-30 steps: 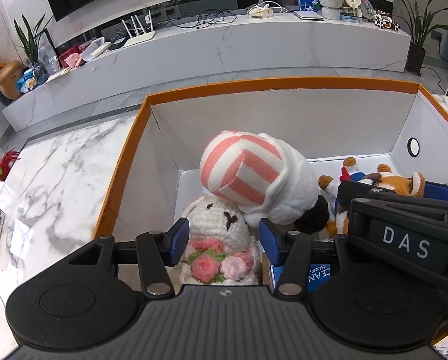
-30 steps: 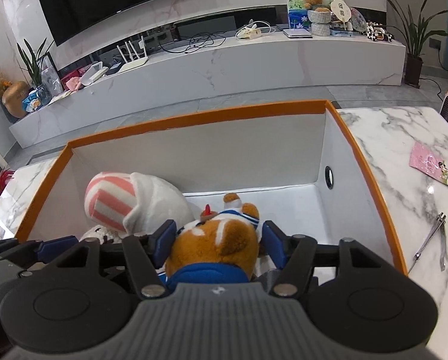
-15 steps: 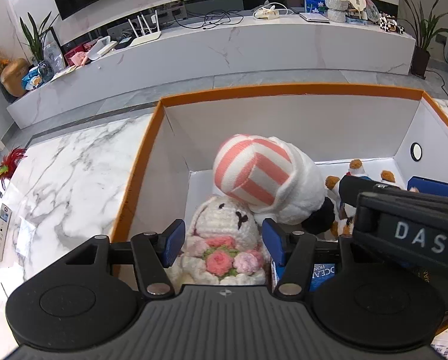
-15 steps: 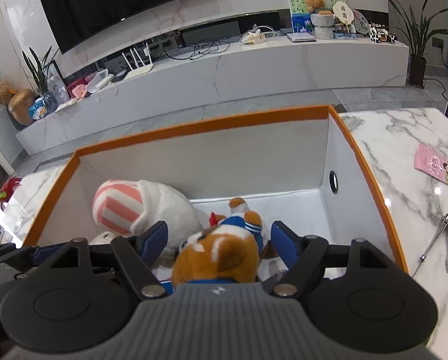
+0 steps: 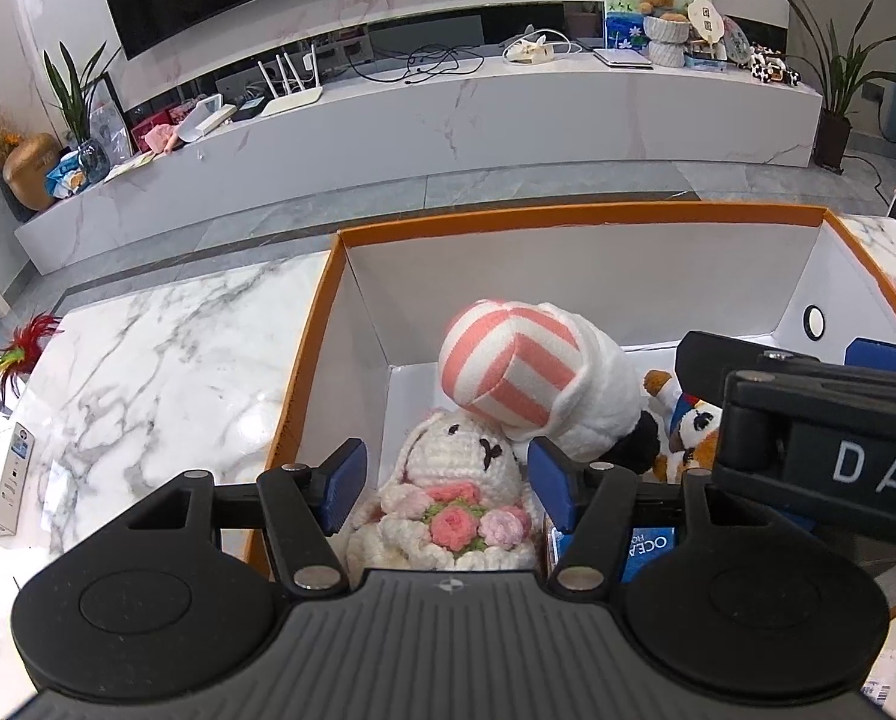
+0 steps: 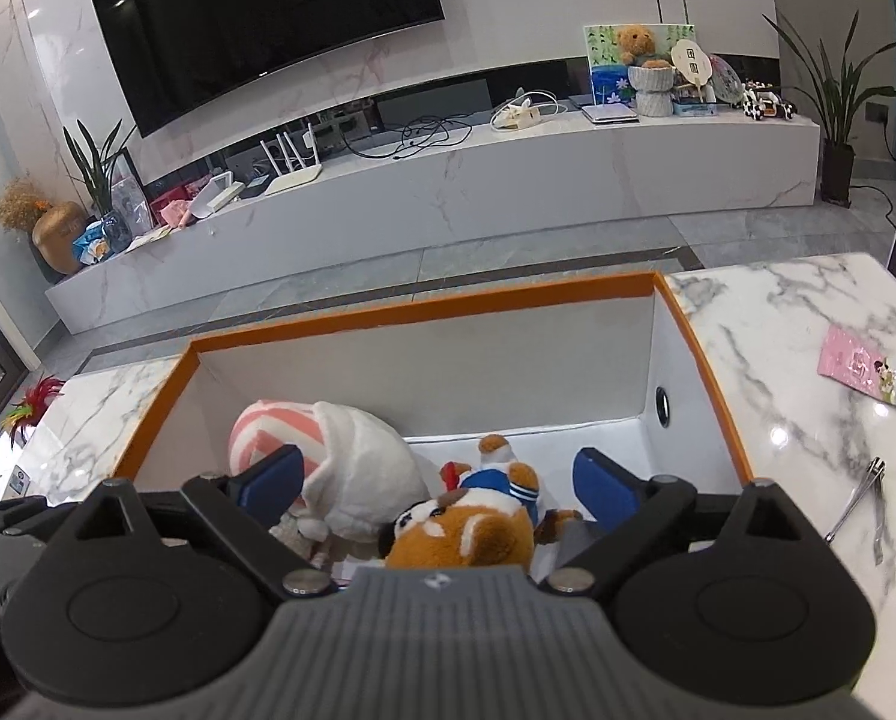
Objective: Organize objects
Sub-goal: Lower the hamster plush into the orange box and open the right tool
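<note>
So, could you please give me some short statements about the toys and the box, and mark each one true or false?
1. The crocheted rabbit lies inside the orange-edged box. True.
2. The left tongs squeeze the rabbit tightly. False: they are opening, and the blue pads stand apart from the rabbit, which is between them.
3. The striped toy rests above the rabbit's head. True.
4. The brown toy sits outside the box on the marble table. False: it is in the box, between the opening right tongs.
5. Metal tweezers lie on the marble to the right of the box. True.
</note>
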`<state>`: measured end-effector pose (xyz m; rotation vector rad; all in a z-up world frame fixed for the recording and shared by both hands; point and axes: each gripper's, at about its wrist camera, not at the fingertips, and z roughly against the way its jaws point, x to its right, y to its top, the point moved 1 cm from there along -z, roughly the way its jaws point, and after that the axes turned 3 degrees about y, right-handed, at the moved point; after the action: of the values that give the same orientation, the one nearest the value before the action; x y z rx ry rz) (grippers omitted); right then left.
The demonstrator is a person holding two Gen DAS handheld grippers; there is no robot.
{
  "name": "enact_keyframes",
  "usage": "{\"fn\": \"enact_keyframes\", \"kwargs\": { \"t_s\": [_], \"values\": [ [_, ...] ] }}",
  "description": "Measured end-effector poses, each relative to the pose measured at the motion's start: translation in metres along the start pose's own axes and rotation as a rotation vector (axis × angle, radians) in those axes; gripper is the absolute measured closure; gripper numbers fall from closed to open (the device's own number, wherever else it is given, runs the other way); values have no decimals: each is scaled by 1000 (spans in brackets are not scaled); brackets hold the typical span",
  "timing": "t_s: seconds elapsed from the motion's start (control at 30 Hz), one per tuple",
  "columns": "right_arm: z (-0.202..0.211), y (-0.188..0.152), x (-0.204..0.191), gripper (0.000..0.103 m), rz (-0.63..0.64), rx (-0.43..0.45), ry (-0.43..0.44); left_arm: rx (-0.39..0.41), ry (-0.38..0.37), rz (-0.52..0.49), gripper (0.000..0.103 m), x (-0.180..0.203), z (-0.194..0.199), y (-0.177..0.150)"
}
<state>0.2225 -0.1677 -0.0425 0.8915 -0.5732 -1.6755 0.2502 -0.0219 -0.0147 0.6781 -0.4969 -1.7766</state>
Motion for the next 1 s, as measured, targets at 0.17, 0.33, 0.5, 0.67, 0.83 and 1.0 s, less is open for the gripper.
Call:
{"fn": "enact_keyframes", "kwargs": {
  "t_s": [0.17, 0.33, 0.5, 0.67, 0.83, 1.0],
  "values": [
    [9, 1, -2, 5, 9, 13, 2, 14, -6, -2, 33, 0, 8, 0],
    [19, 0, -6, 4, 19, 23, 5, 31, -2, -4, 33, 1, 19, -2],
    [30, 0, -7, 3, 19, 29, 11, 45, -2, -14, 33, 3, 31, -5],
    [45, 0, -12, 3, 24, 45, 17, 58, 1, -27, 33, 4, 45, -6],
    [64, 2, -16, 3, 40, 59, 8, 82, 10, -32, 31, 3, 63, -9],
    [82, -4, -13, 2, 61, 58, -11, 87, 15, -31, 30, 4, 78, -21]
  ]
}}
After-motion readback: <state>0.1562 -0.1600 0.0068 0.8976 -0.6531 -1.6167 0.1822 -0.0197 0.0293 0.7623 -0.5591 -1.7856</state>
